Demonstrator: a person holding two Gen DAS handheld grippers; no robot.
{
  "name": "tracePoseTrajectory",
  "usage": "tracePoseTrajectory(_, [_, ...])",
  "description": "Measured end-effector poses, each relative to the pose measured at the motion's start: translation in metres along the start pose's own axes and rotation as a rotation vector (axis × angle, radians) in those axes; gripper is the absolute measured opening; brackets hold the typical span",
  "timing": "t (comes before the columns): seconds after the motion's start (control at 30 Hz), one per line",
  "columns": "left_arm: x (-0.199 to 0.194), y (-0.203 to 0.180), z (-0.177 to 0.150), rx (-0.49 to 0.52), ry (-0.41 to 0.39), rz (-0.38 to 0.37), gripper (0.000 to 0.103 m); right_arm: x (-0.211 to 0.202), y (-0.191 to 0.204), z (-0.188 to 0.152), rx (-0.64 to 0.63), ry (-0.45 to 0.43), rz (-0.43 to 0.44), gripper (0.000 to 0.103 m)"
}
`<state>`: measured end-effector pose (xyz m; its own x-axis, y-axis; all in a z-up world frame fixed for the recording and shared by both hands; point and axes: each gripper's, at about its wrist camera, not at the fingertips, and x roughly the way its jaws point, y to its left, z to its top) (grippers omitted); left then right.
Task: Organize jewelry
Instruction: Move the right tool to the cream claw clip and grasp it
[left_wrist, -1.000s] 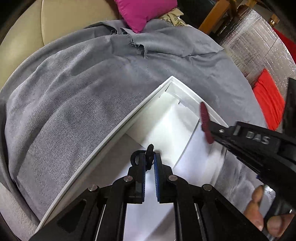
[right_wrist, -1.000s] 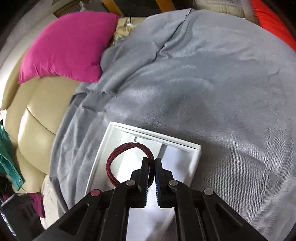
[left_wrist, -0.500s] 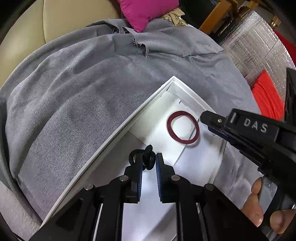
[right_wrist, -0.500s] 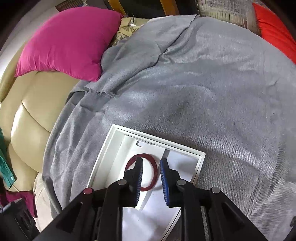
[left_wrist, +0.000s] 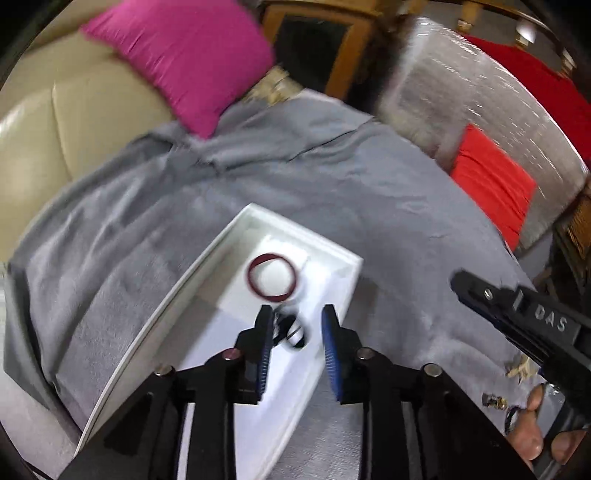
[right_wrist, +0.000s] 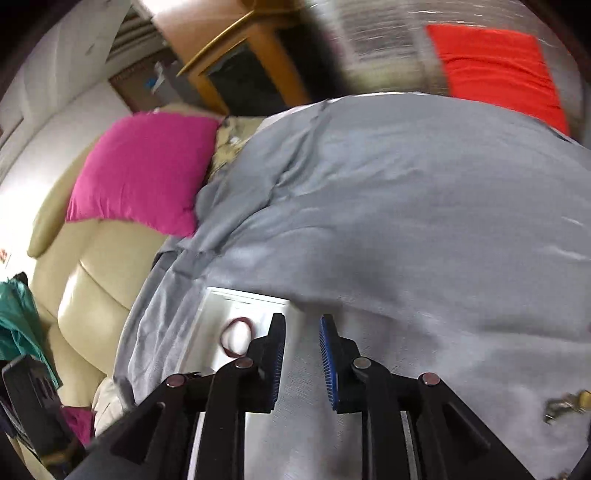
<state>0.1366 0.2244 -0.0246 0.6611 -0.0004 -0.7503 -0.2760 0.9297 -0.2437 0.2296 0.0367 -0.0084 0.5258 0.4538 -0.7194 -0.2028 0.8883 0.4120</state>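
My left hand-held gripper (left_wrist: 297, 338) spread, just opening, over black looped piece (left_wrist: 290, 330); right hand-held gripper (right_wrist: 302, 354) parted, empty; ribbed maroon round bangle (left_wrist: 272, 276) flat in white rectangular tray (left_wrist: 351, 271).

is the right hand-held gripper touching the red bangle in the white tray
Apart. The left wrist view shows the right hand-held gripper over the grey cloth, well clear of the red bangle lying in the white tray.

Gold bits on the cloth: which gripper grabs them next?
Probably right: gold bits lie beside the right gripper, just opened, empty. Left gripper, just opening, straddles a black piece over the tray.
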Motion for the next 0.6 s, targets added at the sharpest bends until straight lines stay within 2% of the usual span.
tracePoseTrajectory(0.1, [-0.009,-0.034,-0.009,0.105,-0.050,-0.005,0.040,-0.030,-0.041,-0.007,0.047,-0.025,-0.036,0.021])
tracePoseTrajectory(0.23, [-0.016,-0.076,-0.024,0.230,-0.079,-0.047,0.041,-0.081,-0.114,-0.021,0.151,-0.068,-0.078,0.021])
tracePoseTrajectory(0.37, [-0.015,-0.118,-0.045,0.356,-0.074,-0.095,0.042,-0.125,-0.183,-0.043,0.254,-0.110,-0.117,0.023])
tracePoseTrajectory(0.4, [-0.014,-0.129,-0.051,0.389,-0.069,-0.107,0.042,-0.135,-0.202,-0.050,0.289,-0.123,-0.128,0.025])
tracePoseTrajectory(0.43, [-0.012,-0.141,-0.058,0.424,-0.060,-0.120,0.042,-0.143,-0.221,-0.055,0.329,-0.137,-0.132,0.034])
tracePoseTrajectory(0.47, [-0.009,-0.150,-0.063,0.448,-0.048,-0.132,0.044,-0.152,-0.242,-0.062,0.384,-0.156,-0.129,0.049])
tracePoseTrajectory(0.5, [-0.006,-0.159,-0.068,0.471,-0.032,-0.146,0.044,-0.156,-0.255,-0.067,0.423,-0.171,-0.122,0.057])
tracePoseTrajectory(0.53, [-0.002,-0.167,-0.074,0.493,-0.014,-0.163,0.044,-0.161,-0.272,-0.073,0.471,-0.191,-0.113,0.063])
tracePoseTrajectory(0.6, [0.005,-0.184,-0.083,0.531,0.024,-0.198,0.044,-0.163,-0.298,-0.080,0.538,-0.203,-0.093,0.063])
